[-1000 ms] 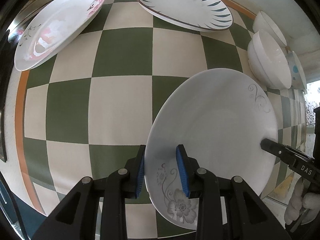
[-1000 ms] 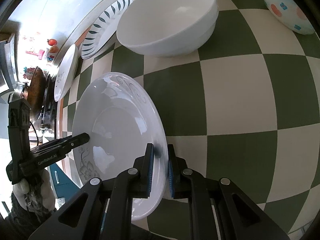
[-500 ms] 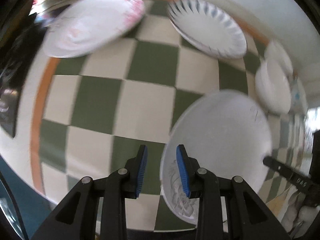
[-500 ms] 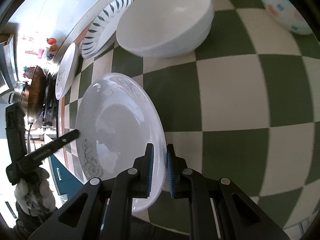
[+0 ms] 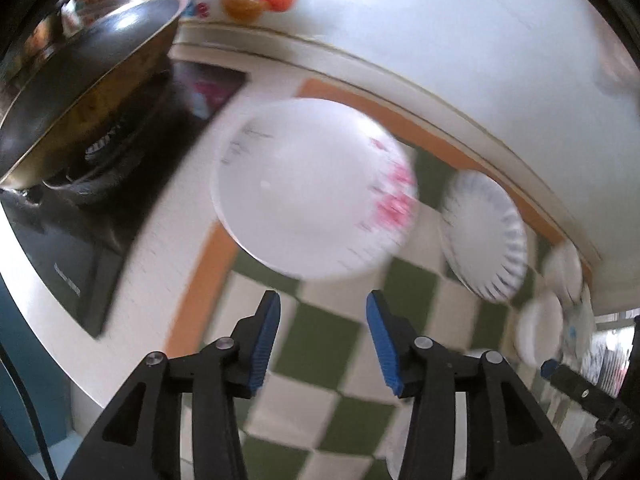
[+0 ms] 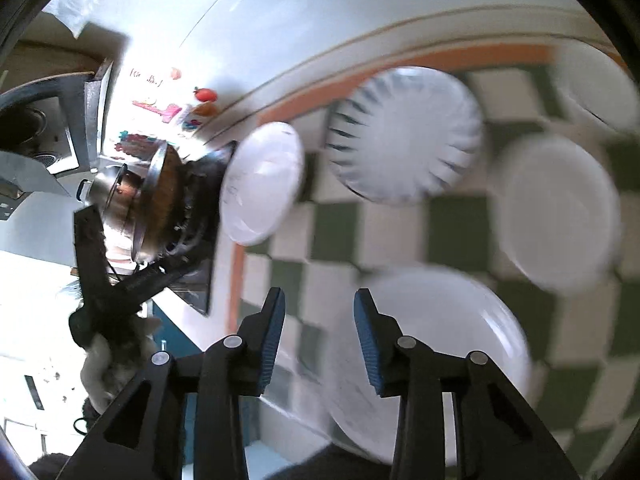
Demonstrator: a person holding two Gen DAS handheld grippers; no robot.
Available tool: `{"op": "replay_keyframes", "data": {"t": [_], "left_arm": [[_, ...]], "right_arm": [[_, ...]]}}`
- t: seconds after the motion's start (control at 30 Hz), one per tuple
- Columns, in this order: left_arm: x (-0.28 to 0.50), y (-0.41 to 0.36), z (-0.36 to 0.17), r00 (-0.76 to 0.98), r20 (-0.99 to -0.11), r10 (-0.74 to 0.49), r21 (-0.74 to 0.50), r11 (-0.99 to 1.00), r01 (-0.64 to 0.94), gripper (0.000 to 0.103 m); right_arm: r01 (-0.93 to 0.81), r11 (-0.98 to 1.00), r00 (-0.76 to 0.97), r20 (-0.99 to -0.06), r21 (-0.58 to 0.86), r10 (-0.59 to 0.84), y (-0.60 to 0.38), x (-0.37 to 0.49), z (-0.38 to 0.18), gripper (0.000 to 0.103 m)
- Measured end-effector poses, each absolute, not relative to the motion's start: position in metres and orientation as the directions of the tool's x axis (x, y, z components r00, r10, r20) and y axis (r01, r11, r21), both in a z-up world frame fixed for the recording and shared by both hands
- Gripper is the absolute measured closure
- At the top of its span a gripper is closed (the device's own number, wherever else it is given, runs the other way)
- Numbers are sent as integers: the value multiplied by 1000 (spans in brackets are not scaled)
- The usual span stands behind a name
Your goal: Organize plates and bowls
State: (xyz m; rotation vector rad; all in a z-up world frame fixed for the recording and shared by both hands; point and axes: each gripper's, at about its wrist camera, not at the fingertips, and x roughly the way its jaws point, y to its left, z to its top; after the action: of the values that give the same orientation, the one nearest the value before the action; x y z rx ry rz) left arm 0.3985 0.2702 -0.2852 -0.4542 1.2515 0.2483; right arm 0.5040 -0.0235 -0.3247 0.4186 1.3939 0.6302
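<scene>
Green-and-cream checked cloth (image 5: 320, 344) with an orange border covered our worktop beside a black stove (image 5: 80, 240). On it lay our white plate with grey flowers (image 6: 432, 352) (badly blurred), a pink-blossomed white plate (image 5: 312, 188), a dark-rayed white plate (image 6: 404, 136) and a white bowl (image 6: 556, 212). Our left gripper (image 5: 322, 344) and right gripper (image 6: 319, 340) had just been opening, nothing between their jaws.
</scene>
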Motion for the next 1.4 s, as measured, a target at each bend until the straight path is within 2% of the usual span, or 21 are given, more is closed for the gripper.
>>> {"op": "replay_keyframes", "data": {"t": [0.13, 0.27, 0.53, 0.6, 0.63, 0.67, 0.7, 0.77, 1.1, 1.4], "left_arm": [[416, 323, -315, 269, -959, -83, -214, 838, -503, 61], [425, 345, -346, 222, -968, -113, -218, 818, -533, 61], [440, 370, -385, 187, -969, -160, -239, 795, -558, 61], [443, 372, -388, 195, -967, -167, -249, 793, -556, 63], [444, 373, -387, 204, -966, -157, -246, 796, -553, 63], [447, 373, -387, 207, -965, -159, -248, 800, -546, 63], [450, 374, -387, 209, -963, -168, -257, 801, -541, 73], [453, 372, -385, 214, -966, -144, -238, 817, -525, 79], [449, 347, -371, 241, -964, -113, -222, 842, -491, 79], [434, 305, -330, 283, -950, -129, -236, 891, -387, 79]], "right_arm": [[-194, 788, 9, -802, 585, 598, 45, 565, -348, 64], [-248, 814, -33, -844, 526, 536, 105, 621, -378, 64], [-273, 844, -93, -886, 461, 454, 151, 684, -431, 65], [-277, 843, -107, -886, 462, 451, 156, 692, -439, 70], [-272, 839, -123, -882, 471, 455, 156, 693, -444, 74], [-267, 836, -141, -878, 479, 458, 157, 695, -448, 84], [-266, 837, -151, -878, 478, 453, 158, 695, -450, 89], [-272, 830, -151, -873, 488, 464, 159, 696, -451, 89], [-317, 826, -109, -883, 467, 458, 142, 671, -437, 93], [-267, 833, -49, -870, 485, 491, 77, 620, -402, 94]]}}
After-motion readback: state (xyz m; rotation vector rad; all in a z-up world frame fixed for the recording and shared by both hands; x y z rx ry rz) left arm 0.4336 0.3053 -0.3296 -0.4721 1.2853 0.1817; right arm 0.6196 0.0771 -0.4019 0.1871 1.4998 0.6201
